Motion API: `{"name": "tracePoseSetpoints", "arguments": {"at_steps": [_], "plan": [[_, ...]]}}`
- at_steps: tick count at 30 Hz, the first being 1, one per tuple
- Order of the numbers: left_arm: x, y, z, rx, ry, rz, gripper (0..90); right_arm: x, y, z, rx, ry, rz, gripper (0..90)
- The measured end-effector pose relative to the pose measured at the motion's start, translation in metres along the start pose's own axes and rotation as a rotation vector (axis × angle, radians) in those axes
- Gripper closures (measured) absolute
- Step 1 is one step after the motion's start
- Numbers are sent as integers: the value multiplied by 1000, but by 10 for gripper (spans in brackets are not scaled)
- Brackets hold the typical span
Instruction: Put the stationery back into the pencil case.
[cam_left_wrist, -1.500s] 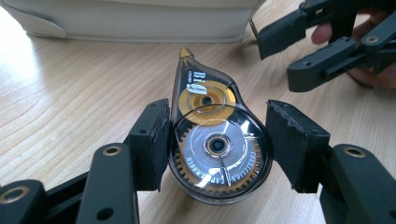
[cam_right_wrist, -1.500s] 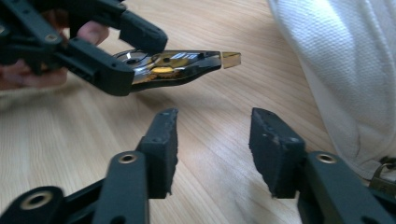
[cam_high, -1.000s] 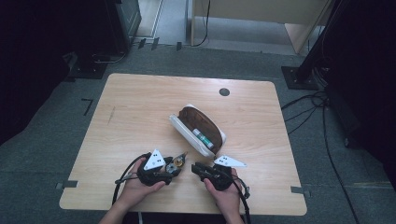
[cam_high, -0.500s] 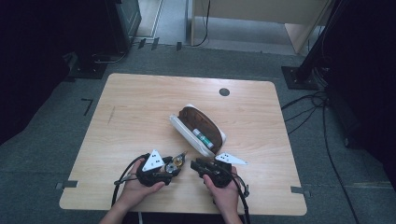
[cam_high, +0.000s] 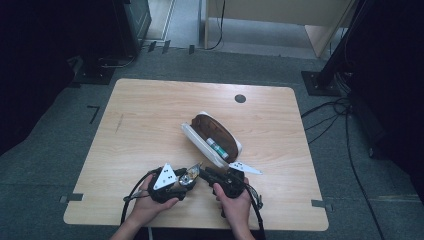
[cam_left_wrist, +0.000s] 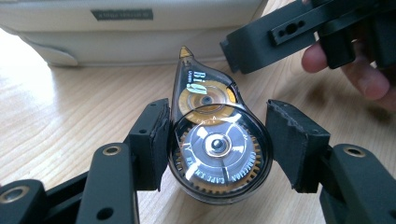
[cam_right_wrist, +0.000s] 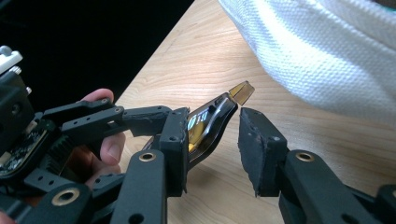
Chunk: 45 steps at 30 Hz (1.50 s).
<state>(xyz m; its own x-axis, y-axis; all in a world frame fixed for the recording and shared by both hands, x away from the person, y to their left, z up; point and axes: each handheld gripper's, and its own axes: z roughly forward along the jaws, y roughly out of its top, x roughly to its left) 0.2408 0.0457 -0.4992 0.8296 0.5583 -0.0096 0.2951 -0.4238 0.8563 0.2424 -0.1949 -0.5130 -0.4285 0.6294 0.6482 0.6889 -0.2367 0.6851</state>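
A clear correction tape dispenser with gold and silver reels sits between the pads of my left gripper, which is shut on its round body. Its pointed tip faces an open white pencil case. My right gripper comes in from the side, and its jaws have just been opening. The dispenser's nose lies between them, against the left pad and apart from the right pad. Both grippers meet near the table's front edge: left gripper, right gripper.
The pencil case has a brown lining and holds a white and green tube. A round dark grommet sits at the far edge of the wooden table. Cables trail from both grippers off the front edge.
The right gripper has shifted slightly left, up against the left gripper's tip. The left hand and the dispenser have stayed where they were.
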Motion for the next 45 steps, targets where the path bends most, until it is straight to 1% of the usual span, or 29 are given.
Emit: {"name": "tracePoseSetpoints", "arguments": {"at_steps": [4,6,7,8,11,13,14,17,18,20,24,27,28,29,30,31,32,34,35,36,37,38,40,41,42,43,45], "plan": [[-3,0,0,-16,6,13,422,1,0,2,6,22,24,631],[-3,0,0,-21,8,17,422,1,0,3,6,25,29,631],[-4,0,0,-29,9,17,422,1,0,4,11,35,48,631],[-5,1,-1,-41,14,24,422,0,0,5,12,39,50,631],[-5,1,-2,-54,16,28,422,0,1,5,12,50,63,632],[-7,1,-3,-69,21,34,422,0,3,5,5,72,96,633],[-7,1,-4,-75,22,39,422,0,3,5,5,72,96,633],[-10,2,-6,-98,34,55,422,0,4,6,4,94,117,639],[-10,2,-6,-98,34,55,422,0,4,6,4,94,117,639],[-11,2,-6,-107,33,63,422,1,4,7,6,115,140,645],[-12,1,-5,-109,25,73,422,0,4,8,5,130,154,672],[-13,0,-4,-97,29,82,422,1,5,8,0,146,175,733],[-13,0,-3,-94,31,84,423,2,5,8,-6,165,164,766],[-14,0,-2,-90,37,89,423,4,6,7,-5,167,150,775],[-14,0,-1,-83,41,92,423,4,6,7,-5,167,150,775],[-14,0,-1,-79,43,94,422,7,5,8,-8,150,120,785],[-14,0,0,-78,39,87,422,7,5,8,-8,150,120,785],[-12,0,0,-71,18,64,415,8,6,7,-15,142,94,786],[-11,0,0,-61,14,57,402,9,6,6,-14,141,92,786],[-10,0,0,-56,11,48,380,10,6,5,-26,131,73,786],[-9,0,-1,-48,7,44,327,11,8,2,-48,108,37,786],[-8,0,-1,-42,0,34,327,11,8,2,-48,108,37,786],[-6,0,-1,-29,1,24,260,12,12,-1,-65,90,11,786],[-6,0,-1,-26,5,14,229,13,13,-3,-74,77,-11,786],[-4,0,-2,-18,4,7,170,17,17,-7,-87,63,-55,786],[-3,0,-2,-13,2,-4,170,17,17,-7,-87,63,-55,786],[0,-1,-2,-5,17,-11,132,20,20,-10,-104,57,-108,786]]}}
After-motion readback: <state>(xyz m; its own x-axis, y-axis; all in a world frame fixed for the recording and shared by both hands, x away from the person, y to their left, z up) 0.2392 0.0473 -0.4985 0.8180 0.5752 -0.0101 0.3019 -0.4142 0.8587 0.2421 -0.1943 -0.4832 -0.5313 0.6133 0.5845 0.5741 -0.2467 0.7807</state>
